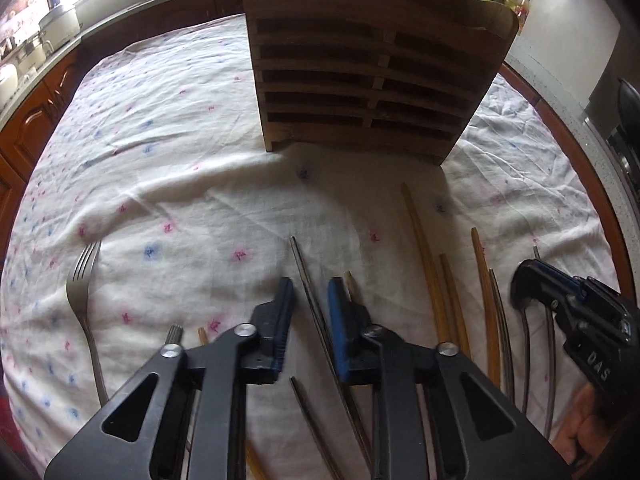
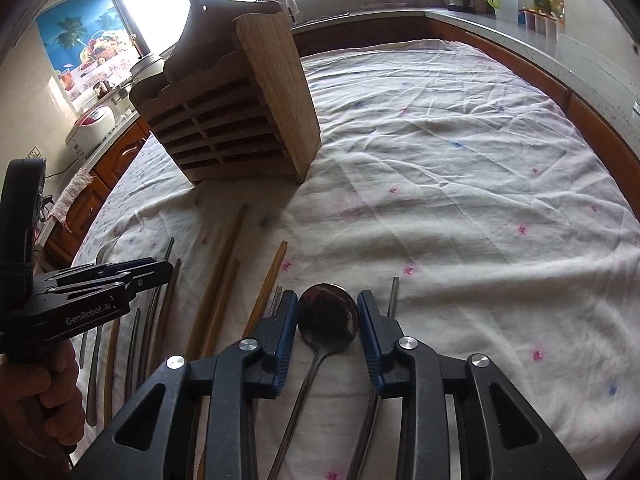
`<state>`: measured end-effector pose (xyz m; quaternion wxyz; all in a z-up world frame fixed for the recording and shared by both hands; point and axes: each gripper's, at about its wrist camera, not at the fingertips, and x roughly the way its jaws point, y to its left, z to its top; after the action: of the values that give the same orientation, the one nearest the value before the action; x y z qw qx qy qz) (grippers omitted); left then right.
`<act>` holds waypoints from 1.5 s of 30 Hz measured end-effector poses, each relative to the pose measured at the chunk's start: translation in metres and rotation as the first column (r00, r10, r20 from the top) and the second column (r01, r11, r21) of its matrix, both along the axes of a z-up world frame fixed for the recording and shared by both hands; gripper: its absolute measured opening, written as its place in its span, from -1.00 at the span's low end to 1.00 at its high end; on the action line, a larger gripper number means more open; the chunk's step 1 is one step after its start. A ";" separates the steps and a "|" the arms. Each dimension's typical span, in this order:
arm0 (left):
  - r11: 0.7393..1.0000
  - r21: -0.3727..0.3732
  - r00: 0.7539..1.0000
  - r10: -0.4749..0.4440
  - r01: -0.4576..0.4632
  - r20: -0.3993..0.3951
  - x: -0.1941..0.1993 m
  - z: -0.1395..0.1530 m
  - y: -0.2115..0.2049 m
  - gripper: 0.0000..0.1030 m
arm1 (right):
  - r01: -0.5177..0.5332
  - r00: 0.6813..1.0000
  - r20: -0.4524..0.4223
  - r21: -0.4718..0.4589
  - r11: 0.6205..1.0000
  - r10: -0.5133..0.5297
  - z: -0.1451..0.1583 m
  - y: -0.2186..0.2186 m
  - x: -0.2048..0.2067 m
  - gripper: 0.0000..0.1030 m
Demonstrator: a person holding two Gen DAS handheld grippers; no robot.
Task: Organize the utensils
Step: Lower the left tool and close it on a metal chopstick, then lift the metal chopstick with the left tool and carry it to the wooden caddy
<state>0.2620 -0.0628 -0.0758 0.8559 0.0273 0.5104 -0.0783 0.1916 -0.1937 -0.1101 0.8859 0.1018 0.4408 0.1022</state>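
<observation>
The spoon (image 2: 328,320) lies on the cloth-covered tabletop (image 2: 460,180), its bowl just past the tips of the right gripper (image 2: 328,300) and its handle running back between the jaws. Those jaws stand spread, with cloth showing on either side of the handle. The bowl's edges line up with the tips, and whether they touch cannot be told.

A thin dark chopstick (image 1: 306,276) runs lengthwise through the gap of the left gripper (image 1: 308,292). Its jaws stand narrowly apart, with neither pad visibly pressing the stick.

To the right of the left jaws lie several wooden chopsticks (image 1: 420,240) and thin metal ones (image 1: 550,344), roughly side by side. A fork (image 1: 82,280) lies well to their left. Beyond both pairs of jaws stands a slatted wooden rack (image 1: 360,80).
</observation>
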 end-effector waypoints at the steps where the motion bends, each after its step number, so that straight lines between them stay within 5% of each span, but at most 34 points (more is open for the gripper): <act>1: 1.000 -0.005 1.000 -0.002 0.002 0.002 0.001 0.000 0.000 -0.86 | -0.001 1.000 0.001 -0.003 1.000 0.001 0.000 0.000 0.000 -0.77; 10: 0.997 -0.064 0.999 -0.032 0.034 0.033 -0.005 0.011 0.000 -0.91 | -0.001 0.999 0.035 0.034 0.999 -0.001 0.008 -0.009 -0.006 -0.92; 24: 0.985 -0.169 0.986 -0.009 0.037 0.164 -0.050 0.079 0.029 -0.92 | -0.011 0.989 0.150 0.016 1.000 0.008 0.051 -0.008 -0.034 -0.92; 45: 0.962 -0.266 0.924 0.050 0.057 0.379 -0.111 0.154 0.064 -0.92 | 0.048 0.921 0.388 -0.070 0.996 -0.017 0.133 -0.004 -0.087 -0.93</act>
<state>0.1513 0.0017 0.0787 0.9343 -0.0749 0.3181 -0.1425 0.1051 -0.1976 0.0230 0.9604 0.0524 0.2591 0.0882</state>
